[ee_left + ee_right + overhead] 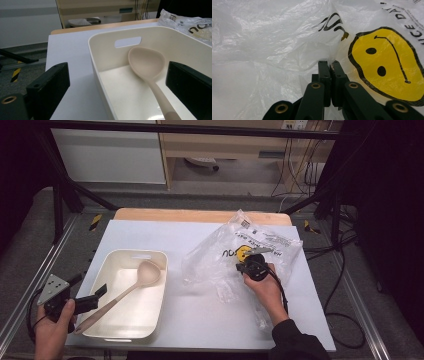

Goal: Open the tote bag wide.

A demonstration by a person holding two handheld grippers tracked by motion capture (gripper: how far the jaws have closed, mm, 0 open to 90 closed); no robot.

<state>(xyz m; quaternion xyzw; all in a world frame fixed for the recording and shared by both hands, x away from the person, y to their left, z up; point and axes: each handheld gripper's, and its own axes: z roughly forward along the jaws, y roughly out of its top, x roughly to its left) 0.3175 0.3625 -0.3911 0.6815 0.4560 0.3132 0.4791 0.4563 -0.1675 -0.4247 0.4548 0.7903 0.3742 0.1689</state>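
On table's right side, right gripper (331, 65) pinching clear plastic bag (235, 252), jaws clenched; left gripper (87, 295) hovering by cream bin (112, 262) holding ladle (135, 282), jaws spread.

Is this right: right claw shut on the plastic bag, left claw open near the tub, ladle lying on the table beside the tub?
Not quite. The ladle lies inside the tub, handle leaning over its rim, as the left gripper view shows. The rest holds: right claw shut on the plastic bag, left claw open near the tub.
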